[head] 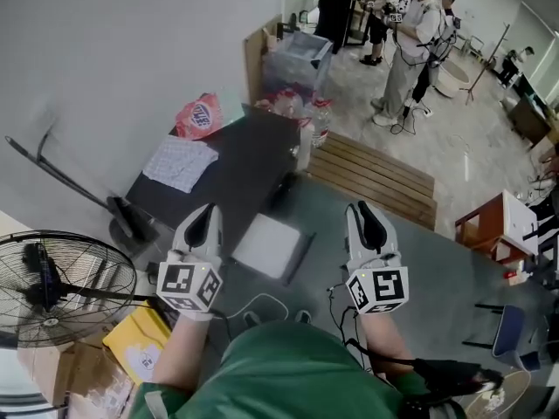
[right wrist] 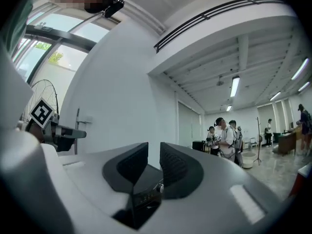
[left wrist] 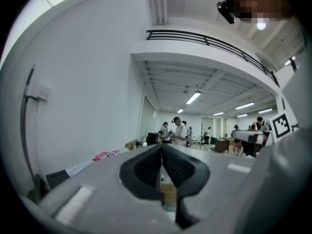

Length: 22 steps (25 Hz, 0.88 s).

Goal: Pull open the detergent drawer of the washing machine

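Note:
The washing machine (head: 249, 160) is the dark-topped box ahead of me against the white wall; its detergent drawer does not show in any view. My left gripper (head: 203, 212) is held level in front of it with its jaws shut together and nothing between them (left wrist: 162, 150). My right gripper (head: 367, 212) is level beside it, jaws a narrow gap apart and empty (right wrist: 154, 152). Below the right jaws shows the machine's dark control panel (right wrist: 146, 196) with a small knob. Neither gripper touches the machine.
A checked cloth (head: 179, 162) lies on the machine top, with a red bag (head: 199, 116) behind it. A standing fan (head: 61, 286) is at the left, a white flat box (head: 269, 244) lies between the grippers, and a wooden pallet (head: 376, 175) is at the right. People (head: 410, 33) stand at the back.

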Available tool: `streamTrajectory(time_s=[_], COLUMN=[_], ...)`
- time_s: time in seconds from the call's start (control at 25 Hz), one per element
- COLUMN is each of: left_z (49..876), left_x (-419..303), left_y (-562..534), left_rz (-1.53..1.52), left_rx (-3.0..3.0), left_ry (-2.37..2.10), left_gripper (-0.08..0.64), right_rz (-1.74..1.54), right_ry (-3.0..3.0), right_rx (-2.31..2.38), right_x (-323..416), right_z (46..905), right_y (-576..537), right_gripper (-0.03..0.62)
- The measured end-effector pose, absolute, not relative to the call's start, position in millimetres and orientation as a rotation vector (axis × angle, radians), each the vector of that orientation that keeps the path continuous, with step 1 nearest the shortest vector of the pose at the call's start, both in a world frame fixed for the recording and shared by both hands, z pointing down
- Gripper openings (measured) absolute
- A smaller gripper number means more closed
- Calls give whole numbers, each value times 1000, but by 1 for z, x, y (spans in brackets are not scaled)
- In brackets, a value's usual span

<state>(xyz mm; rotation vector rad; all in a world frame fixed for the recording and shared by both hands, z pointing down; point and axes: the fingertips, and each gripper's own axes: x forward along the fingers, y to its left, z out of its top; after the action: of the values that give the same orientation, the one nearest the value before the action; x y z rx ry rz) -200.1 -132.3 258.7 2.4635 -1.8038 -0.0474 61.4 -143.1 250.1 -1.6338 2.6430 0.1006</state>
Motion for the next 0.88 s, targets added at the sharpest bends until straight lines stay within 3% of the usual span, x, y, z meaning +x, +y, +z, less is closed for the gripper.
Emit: streamTrajectory(time_s=[0.32, 0.88], left_z=[243, 250], left_x=[-207, -209], left_y=[-136, -142], left_rz=[-36, -21], left_rx=[2521, 2529], left_ry=[-1837, -1816], left_gripper=[0, -2], right_rz=[300, 324], right_ry=[2613, 2629], right_rx=[-1693, -1734], right_x=[55, 51], right_z=[228, 231], right_y=[-136, -136], right_gripper=[2, 2])
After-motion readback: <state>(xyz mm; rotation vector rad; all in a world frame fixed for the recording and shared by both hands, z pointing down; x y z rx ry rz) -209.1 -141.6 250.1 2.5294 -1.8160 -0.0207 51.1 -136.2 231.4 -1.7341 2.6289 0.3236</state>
